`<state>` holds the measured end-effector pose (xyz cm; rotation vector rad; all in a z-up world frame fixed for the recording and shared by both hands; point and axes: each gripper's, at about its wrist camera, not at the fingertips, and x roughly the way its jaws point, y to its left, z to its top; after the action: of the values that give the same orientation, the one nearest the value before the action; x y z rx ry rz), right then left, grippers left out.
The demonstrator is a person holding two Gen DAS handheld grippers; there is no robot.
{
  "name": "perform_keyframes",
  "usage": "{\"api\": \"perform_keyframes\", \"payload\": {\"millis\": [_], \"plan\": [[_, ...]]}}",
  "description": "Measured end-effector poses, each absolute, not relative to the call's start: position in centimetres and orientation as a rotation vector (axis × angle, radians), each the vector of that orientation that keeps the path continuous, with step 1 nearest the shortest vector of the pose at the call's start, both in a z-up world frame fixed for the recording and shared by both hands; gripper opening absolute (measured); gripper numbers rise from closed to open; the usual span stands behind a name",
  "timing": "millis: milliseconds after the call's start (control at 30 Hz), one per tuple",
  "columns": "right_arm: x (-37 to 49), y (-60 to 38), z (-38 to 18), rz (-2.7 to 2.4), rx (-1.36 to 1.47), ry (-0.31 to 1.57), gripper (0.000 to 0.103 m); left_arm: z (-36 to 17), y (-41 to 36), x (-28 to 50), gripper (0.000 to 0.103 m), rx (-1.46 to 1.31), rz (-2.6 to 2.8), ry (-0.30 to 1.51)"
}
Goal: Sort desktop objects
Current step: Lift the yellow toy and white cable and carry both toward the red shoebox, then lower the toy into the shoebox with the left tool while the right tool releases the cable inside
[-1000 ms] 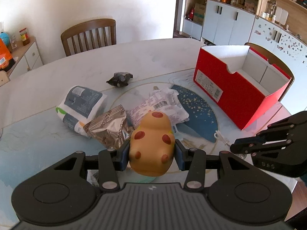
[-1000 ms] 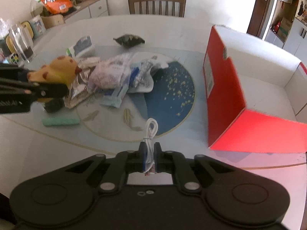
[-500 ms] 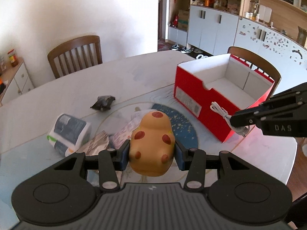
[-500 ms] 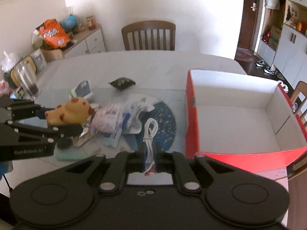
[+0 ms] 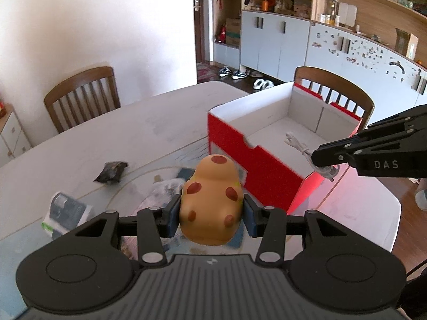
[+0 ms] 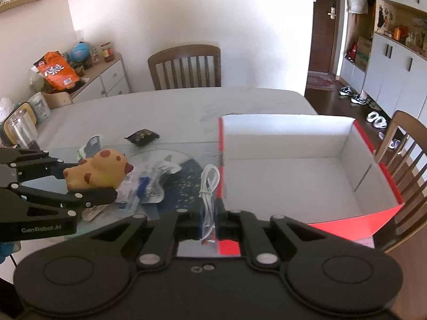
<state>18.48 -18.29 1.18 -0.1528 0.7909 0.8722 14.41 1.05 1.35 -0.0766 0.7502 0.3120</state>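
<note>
Rubbery orange spotted toy sits clamped in the left gripper in the left wrist view, lifted above the clutter; the red box lies at one o'clock, empty, so sorting has barely begun. From the right wrist, the right gripper pinches a coiled white cable beside the box's near wall, open floor at two o'clock. Wrappers remain at ten o'clock.

Matt rubbery toy, glossy red cardboard box, smooth pale bench, slatted wooden chair behind.
</note>
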Motion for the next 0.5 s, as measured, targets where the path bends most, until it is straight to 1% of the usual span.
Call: {"api": "perform_keyframes", "payload": {"millis": [500], "plan": [[23.7, -22.0, 0.1, 0.819, -0.133, 0.78, 0.007, 1.5, -2.5, 22.1, 0.045, -0.011, 0.241, 0.757]]}}
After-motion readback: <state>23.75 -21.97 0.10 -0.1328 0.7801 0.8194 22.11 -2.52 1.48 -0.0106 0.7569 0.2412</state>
